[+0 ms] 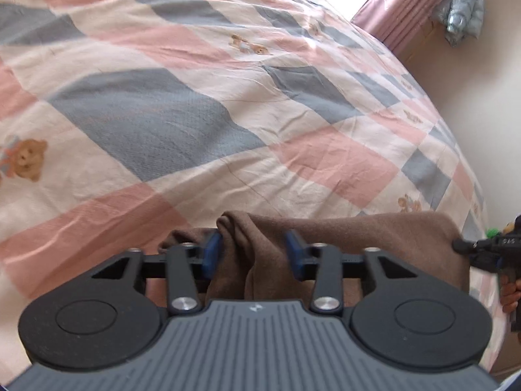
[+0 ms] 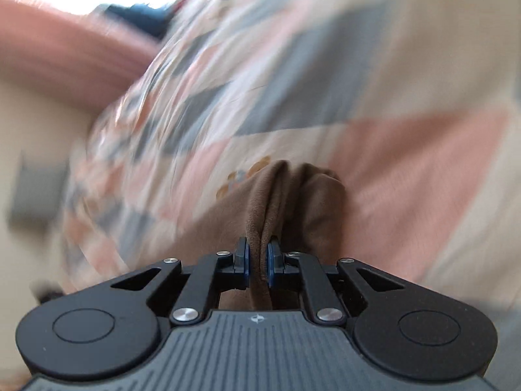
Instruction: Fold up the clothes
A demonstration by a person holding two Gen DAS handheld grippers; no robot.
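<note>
bedroom: quilted bed [image 1: 228, 81], curtains [image 1: 400, 9]

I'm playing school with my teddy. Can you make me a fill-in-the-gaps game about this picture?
1. The cloth that both claws are at is the colour ____.
2. The cloth lies on a checked bedcover printed with little teddy ____.
3. The right claw is ____ on a bunched fold of the cloth.
4. In the corner past the bed hangs a pink ____.

Missing words: brown; bears; shut; curtain
</note>
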